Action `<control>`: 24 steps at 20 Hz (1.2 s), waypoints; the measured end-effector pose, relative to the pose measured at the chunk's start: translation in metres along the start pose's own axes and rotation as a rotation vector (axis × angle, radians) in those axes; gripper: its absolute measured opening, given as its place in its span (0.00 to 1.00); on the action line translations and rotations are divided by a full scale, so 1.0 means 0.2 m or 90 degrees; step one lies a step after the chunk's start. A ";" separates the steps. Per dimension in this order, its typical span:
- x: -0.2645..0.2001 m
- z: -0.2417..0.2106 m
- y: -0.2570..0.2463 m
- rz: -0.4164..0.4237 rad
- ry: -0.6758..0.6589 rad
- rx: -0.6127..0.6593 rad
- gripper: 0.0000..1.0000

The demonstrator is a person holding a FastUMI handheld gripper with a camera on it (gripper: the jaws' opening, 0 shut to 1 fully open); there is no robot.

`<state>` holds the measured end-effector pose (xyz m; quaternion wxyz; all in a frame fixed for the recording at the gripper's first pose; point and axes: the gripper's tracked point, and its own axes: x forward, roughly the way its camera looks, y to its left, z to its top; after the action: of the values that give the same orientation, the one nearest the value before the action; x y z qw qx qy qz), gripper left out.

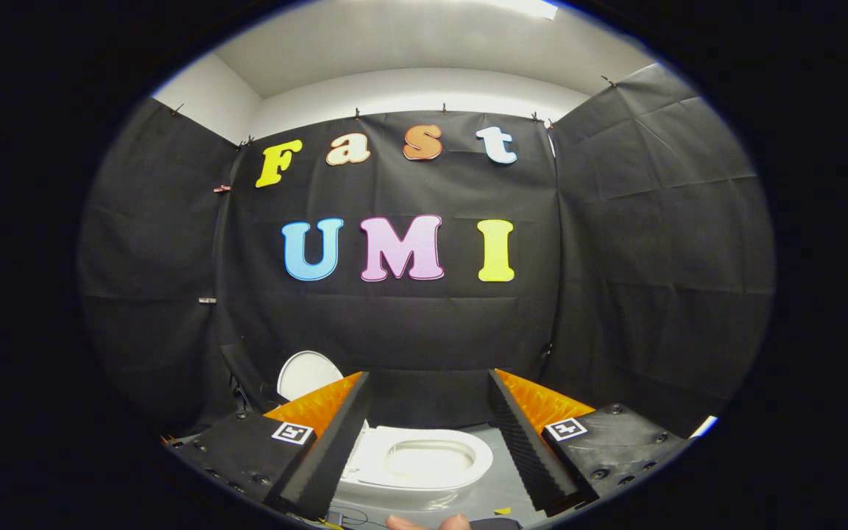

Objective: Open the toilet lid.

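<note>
Gripper view: two fingers of the gripper (430, 434) spread wide apart, with nothing between them and nothing held. On top of each finger, a small white square tag (293, 433) with a black blocky mark, one on the left finger and one (565, 428) on the right. No words to read on those tags, just a pattern.

Beyond the fingers and down low, a white toilet (417, 471) on a grey floor (501, 489). Toilet lid (308, 373) already up, standing behind the bowl and showing just over the left finger. White seat ring (468, 450) lying flat on the bowl, with the open bowl in its middle, right in the gap between the two fingers. Fingers not touching the toilet, well apart from the lid.

Near the bottom, under the toilet, a bit of a person's fingertips (428, 523) peeking in, and beside them something dark, too small to tell. A small yellow scrap (502, 510) on the floor close to the right finger.

Behind the toilet, black cloth walls (652, 243) all around, creased, pinned up with little clips (221, 189). Above the cloth, a plain white wall (409, 88) and a pale ceiling (424, 37) with a bright light (531, 7).
</note>
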<state>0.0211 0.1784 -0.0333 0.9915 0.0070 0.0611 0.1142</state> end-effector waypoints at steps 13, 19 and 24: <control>-0.01 0.02 0.00 0.007 -0.004 0.005 0.98; -0.02 0.01 0.01 0.010 0.000 0.005 0.99; -0.01 -0.01 0.02 0.010 0.006 0.006 0.98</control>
<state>0.0189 0.1816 -0.0344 0.9903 0.0115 0.0665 0.1215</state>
